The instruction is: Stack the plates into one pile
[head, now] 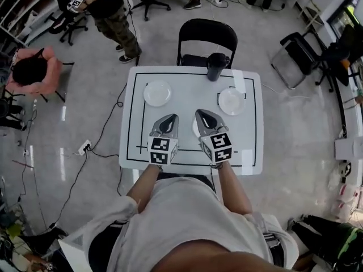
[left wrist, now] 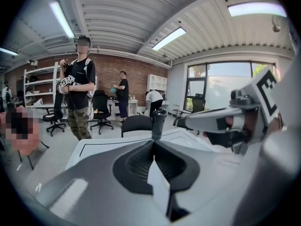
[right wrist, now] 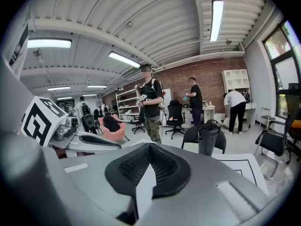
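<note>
Two separate plates, no pile yet: white round plate [head: 157,93] upper left on the white square table [head: 187,89], second white plate [head: 231,101] right of centre. Your left gripper [head: 172,118] and right gripper [head: 202,114] are both closed, empty. Next, I'd say: open one, take a rim.

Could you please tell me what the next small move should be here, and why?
Probably open the right gripper and reach it forward to the right plate. Both it and the left gripper are shut and empty above the near edge of the table. The right plate and the left plate lie apart, so nothing is stacked yet.
</note>
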`<state>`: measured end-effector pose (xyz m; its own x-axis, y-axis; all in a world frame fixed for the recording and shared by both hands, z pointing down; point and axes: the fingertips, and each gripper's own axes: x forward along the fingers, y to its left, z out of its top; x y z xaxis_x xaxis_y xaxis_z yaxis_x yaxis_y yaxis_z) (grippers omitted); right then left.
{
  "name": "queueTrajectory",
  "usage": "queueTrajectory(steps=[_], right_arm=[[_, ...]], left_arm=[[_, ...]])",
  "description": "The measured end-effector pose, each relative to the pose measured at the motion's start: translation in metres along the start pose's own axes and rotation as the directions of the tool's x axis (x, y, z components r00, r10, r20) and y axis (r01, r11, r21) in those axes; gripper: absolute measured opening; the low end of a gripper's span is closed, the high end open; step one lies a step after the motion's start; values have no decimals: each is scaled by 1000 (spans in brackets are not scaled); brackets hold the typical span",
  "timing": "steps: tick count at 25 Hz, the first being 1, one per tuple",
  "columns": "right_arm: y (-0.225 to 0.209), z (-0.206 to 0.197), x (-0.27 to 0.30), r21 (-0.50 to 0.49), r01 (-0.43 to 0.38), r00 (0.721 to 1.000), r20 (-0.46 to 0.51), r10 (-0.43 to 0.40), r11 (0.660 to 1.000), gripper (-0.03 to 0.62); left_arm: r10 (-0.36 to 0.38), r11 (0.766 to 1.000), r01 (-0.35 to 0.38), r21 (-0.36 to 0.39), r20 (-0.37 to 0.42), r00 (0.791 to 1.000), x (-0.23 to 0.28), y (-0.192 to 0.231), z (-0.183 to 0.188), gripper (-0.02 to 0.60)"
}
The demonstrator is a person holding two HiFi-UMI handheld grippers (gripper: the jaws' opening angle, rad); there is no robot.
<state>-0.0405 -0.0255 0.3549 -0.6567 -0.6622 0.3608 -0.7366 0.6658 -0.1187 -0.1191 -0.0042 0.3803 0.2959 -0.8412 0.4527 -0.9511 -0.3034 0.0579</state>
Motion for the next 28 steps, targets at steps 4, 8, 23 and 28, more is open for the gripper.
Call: queueTrajectory(steps=[4, 8, 23, 28], right_arm=[[-10, -5, 16, 47, -43, 999, 12, 43, 998, 0], [-3, -6, 27, 44, -83, 997, 6, 82, 996, 0], [35, -70, 132, 127, -75, 968, -230, 103, 989, 1], [51, -95, 171, 162, -70, 951, -286, 115, 984, 1]], left_arm=[[65, 998, -65, -7, -30, 997, 4, 12, -9, 2], [115, 992, -117, -39, -48, 992, 4, 32, -16, 2], [46, 979, -73, -190, -138, 989, 32, 134, -72, 2], [-6, 974, -38, -224, -194, 981, 49, 160, -104, 2]])
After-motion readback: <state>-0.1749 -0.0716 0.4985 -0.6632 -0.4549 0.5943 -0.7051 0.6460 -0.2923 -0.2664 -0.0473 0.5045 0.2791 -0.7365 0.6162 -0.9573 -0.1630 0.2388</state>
